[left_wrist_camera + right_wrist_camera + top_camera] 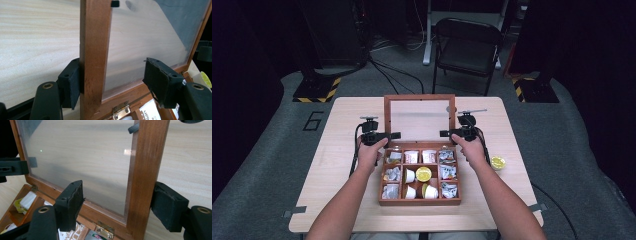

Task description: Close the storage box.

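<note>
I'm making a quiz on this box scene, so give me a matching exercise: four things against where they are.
Things:
1. lid
2. yellow-lidded cup
3. left gripper
4. right gripper

Places:
A. on the table, right of the box
B. astride the lid's left frame rail
C. raised upright at the box's far edge
D. astride the lid's right frame rail

Pairs: 1-C, 2-A, 3-B, 4-D

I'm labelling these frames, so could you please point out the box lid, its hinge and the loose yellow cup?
box lid [94, 50], left gripper view, on its wooden side rail.
hinge [104, 230], right gripper view, on the brass plate.
yellow cup [497, 162], high view, on its top.
</note>
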Available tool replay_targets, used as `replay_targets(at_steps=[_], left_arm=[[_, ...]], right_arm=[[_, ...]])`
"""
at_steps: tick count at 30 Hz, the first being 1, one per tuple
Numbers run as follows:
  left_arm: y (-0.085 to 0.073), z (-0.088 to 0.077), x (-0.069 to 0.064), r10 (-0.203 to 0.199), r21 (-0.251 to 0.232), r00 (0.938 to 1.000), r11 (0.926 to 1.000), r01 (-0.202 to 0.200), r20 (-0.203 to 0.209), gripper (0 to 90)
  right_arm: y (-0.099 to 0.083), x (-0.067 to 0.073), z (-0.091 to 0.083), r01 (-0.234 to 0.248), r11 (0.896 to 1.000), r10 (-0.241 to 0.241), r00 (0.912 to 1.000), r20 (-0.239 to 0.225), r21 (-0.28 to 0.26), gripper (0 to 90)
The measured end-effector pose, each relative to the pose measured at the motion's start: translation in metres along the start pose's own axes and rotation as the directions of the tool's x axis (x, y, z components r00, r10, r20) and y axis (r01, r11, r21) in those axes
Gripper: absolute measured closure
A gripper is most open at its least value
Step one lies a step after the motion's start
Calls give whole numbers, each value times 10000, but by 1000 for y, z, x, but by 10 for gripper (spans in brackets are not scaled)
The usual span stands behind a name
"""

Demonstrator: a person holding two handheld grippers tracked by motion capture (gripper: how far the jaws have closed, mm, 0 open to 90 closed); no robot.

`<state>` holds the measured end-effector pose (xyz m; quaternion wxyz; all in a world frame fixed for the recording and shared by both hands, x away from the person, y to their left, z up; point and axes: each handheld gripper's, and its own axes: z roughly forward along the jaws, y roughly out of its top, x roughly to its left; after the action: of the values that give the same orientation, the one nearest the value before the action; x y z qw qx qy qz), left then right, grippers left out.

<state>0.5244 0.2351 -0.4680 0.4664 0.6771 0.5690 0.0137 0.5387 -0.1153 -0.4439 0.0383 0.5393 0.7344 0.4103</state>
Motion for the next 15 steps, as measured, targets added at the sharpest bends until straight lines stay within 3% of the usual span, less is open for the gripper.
replay_targets(at_steps=[3,6,7,12,15], left_arm=[[0,-3,-3,-133,-96,9999,9999,134,57,331],[1,-8,-6,95,-241,9999,9997,-93,67,332],[1,-10,-8,-59,-309,9999,9995,63,135,332],[4,-21,-12,230,-673,9988,9975,-200,439,331],[3,-26,-14,509,-606,9976,9970,-480,473,326]], right_arm=[[-1,3,-5,171,9998,-172,9998,-62,-79,286],[-3,6,-10,257,9996,-259,9996,-119,-103,286],[-4,6,-11,388,9991,-390,9992,-124,-143,287],[-7,12,-20,663,9975,-665,9978,-62,-250,292],[-9,16,-24,940,9950,-939,9956,56,-340,292]])
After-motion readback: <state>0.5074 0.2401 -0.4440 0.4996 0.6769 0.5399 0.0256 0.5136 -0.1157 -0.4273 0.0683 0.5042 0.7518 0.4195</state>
